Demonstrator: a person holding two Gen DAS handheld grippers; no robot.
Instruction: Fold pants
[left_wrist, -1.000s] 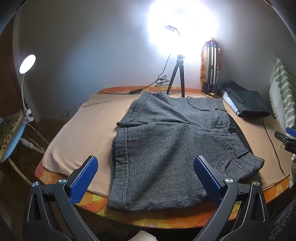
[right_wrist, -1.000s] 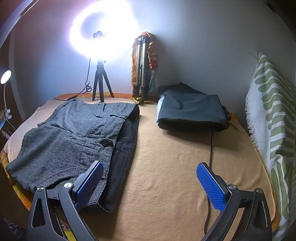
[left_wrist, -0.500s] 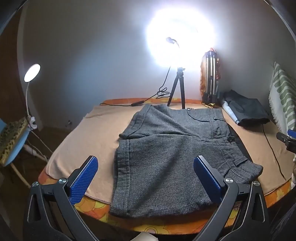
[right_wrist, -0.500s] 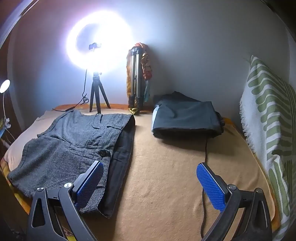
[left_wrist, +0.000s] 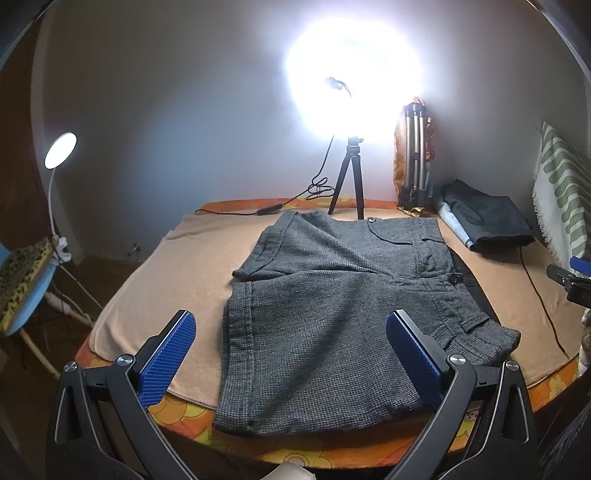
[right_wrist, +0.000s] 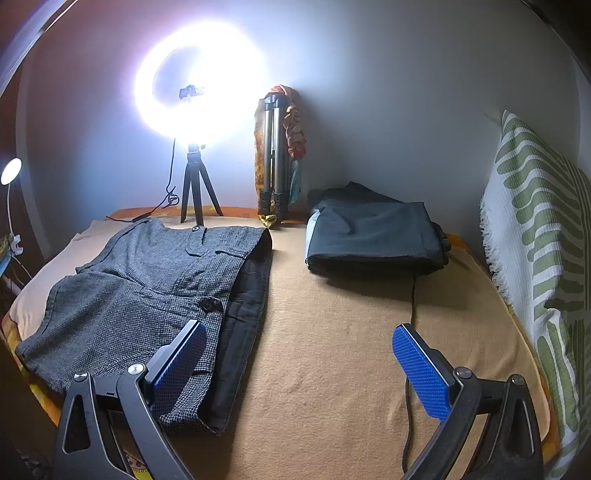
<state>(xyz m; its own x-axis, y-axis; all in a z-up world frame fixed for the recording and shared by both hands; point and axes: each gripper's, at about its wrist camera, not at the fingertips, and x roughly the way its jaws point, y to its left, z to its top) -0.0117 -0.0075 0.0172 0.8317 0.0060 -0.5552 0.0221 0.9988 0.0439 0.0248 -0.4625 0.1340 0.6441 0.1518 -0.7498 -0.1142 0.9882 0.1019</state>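
A pair of grey checked short pants (left_wrist: 325, 302) lies flat on the tan blanket (left_wrist: 177, 266), waistband to the right, legs to the left. It also shows in the right wrist view (right_wrist: 140, 291), with its dark lining (right_wrist: 243, 325) showing along the waistband. My left gripper (left_wrist: 291, 354) is open and empty, held above the near edge of the pants. My right gripper (right_wrist: 299, 362) is open and empty, above the blanket (right_wrist: 332, 350) just right of the waistband. Part of the right gripper shows at the right edge of the left wrist view (left_wrist: 572, 277).
A ring light on a small tripod (left_wrist: 351, 184) and a folded tripod (left_wrist: 415, 155) stand at the back wall. Dark folded clothes (right_wrist: 373, 232) lie at the back right, with a black cable (right_wrist: 410, 332) running forward. A green-striped cushion (right_wrist: 539, 258) is at the right. A desk lamp (left_wrist: 59, 147) stands left.
Both grippers have drawn back and tilted up a little, so the bed and pants sit lower in each view. The pants have not moved.
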